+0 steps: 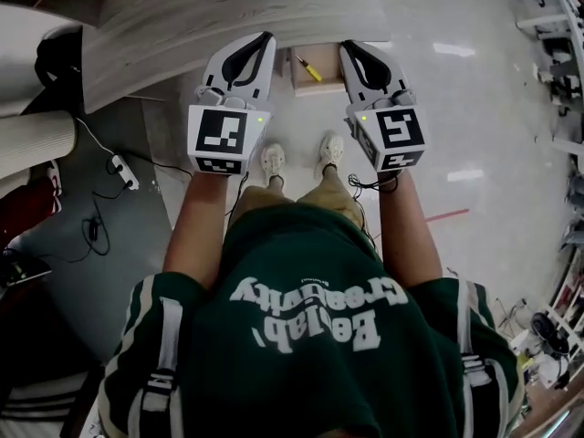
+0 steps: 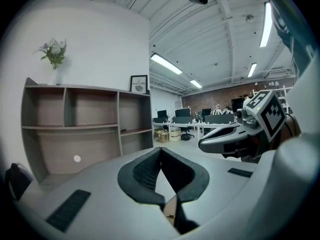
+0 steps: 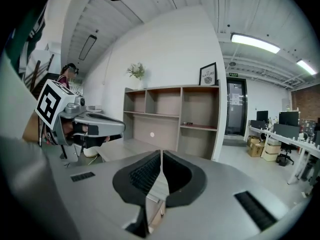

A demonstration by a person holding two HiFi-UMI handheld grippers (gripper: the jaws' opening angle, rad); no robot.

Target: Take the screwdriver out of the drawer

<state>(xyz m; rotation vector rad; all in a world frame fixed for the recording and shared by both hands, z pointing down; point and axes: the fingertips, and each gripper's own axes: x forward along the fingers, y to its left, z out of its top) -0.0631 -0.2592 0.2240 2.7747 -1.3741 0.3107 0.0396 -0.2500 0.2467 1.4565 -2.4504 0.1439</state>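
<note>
Both tongs pressed together, nothing between them: left tongs (image 1: 265, 38) and right tongs (image 1: 348, 46) flank open light-wood drawer (image 1: 306, 86) in head view. Drawer juts from pale wood-grain table (image 1: 228, 7) over glossy white floor (image 1: 456, 108). Open wooden shelf unit (image 3: 170, 119) stands against white wall. Small yellow-handled screwdriver (image 1: 308, 67) lies diagonally inside drawer. Count: two tongs, one drawer, one screwdriver.

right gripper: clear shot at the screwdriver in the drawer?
Likely yes: the drawer is open, the screwdriver lies uncovered, and nothing sits between it and the right gripper. Its jaws are shut; open first.
</note>
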